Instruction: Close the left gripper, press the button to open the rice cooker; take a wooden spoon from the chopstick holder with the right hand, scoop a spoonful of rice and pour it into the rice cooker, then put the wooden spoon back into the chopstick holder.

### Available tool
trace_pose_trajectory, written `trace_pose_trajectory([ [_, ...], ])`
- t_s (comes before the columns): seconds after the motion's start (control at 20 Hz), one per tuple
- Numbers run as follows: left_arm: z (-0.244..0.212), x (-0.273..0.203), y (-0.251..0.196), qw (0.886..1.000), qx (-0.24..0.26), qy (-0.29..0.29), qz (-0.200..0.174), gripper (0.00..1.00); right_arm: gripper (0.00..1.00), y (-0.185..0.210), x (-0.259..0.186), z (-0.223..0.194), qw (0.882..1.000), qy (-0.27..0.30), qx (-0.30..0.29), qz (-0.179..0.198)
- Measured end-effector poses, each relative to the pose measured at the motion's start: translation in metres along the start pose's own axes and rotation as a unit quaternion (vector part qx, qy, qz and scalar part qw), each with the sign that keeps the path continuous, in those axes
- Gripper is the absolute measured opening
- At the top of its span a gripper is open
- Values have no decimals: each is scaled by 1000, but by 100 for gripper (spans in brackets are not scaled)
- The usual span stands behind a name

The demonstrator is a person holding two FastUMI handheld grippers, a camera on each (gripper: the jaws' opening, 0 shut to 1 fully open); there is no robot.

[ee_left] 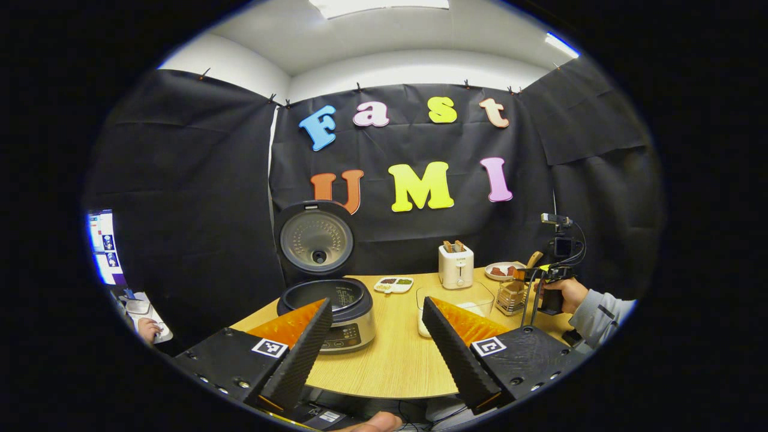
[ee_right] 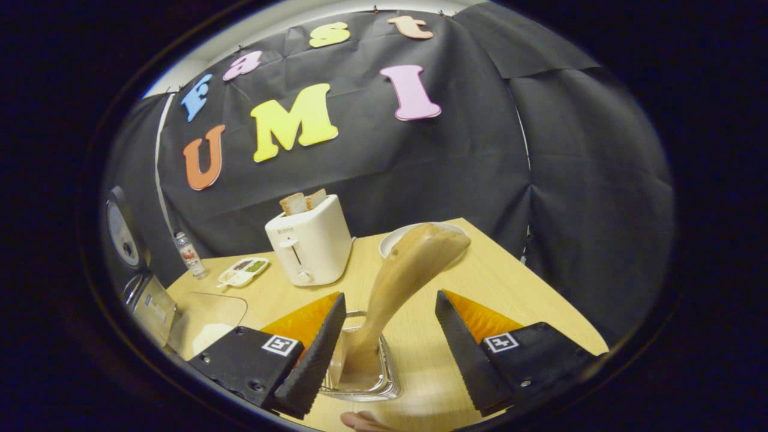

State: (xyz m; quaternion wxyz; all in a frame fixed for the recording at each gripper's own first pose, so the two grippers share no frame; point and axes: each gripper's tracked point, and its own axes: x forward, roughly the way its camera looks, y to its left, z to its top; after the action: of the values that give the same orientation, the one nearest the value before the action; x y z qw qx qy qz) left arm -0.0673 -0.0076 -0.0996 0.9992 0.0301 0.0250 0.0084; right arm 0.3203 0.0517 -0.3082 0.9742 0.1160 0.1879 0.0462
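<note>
The rice cooker (ee_left: 336, 306) stands open on the table, its lid (ee_left: 315, 240) upright behind the pot. My left gripper (ee_left: 378, 312) is open just in front of it, holding nothing. A wooden spoon (ee_right: 408, 270) stands tilted in the wire chopstick holder (ee_right: 366, 384), bowl end up. My right gripper (ee_right: 390, 306) is open around the spoon's handle, which lies close to the left finger and apart from the right one. A glass container of rice (ee_left: 456, 300) sits between the cooker and the chopstick holder (ee_left: 511, 297). In the left gripper view a hand (ee_left: 567, 294) holds the right gripper (ee_left: 534, 275) above the holder.
A white toaster (ee_right: 312, 246) with bread stands at the back of the table beside a plate (ee_right: 396, 237). A small divided dish (ee_right: 243, 270) and a bottle (ee_right: 189, 255) sit near the wall. The rice container (ee_right: 207, 324) and cooker (ee_right: 138, 288) lie to the left.
</note>
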Motion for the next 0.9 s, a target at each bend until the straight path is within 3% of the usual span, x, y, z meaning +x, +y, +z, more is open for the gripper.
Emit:
trace_pose_trajectory([
  [0.05, -1, 0, 1, 1000, 1, 1, 1, 96, 95, 0, 3, 1, 1000, 0, 7, 0],
  [0.1, -4, 1, 1, 1000, 1, 4, 2, 96, 81, 2, 4, 4, 1000, -1, 16, 6],
  [0.15, -4, -1, 1, 1000, 3, 4, 1, 96, 82, 3, 5, 5, 1000, 1, 25, 8],
  [0.2, -2, 0, 1, 1000, 4, 2, 0, 96, 60, 4, 6, 6, 999, 3, 40, 8],
  [0.25, -3, -1, 1, 1000, 4, 1, 0, 96, 61, 10, 5, 6, 998, 5, 52, 19],
  [0.3, -4, -2, 3, 1000, 2, 0, 0, 96, 41, 11, 3, 6, 998, 5, 55, 23],
  [0.35, -5, -1, 4, 1000, 1, 1, 0, 96, 37, 14, 3, 5, 998, 8, 54, 22],
  [0.4, -8, 0, 4, 1000, -2, 3, -1, 96, 25, 17, 0, 7, 998, 5, 55, 26],
  [0.5, -13, -2, 7, 1000, -8, 7, -1, 96, 17, 21, -9, 10, 999, 4, 44, 27],
  [0.9, -16, -12, 18, 1000, -4, 5, -2, 96, 14, 35, -66, 78, 995, -92, -20, 16],
])
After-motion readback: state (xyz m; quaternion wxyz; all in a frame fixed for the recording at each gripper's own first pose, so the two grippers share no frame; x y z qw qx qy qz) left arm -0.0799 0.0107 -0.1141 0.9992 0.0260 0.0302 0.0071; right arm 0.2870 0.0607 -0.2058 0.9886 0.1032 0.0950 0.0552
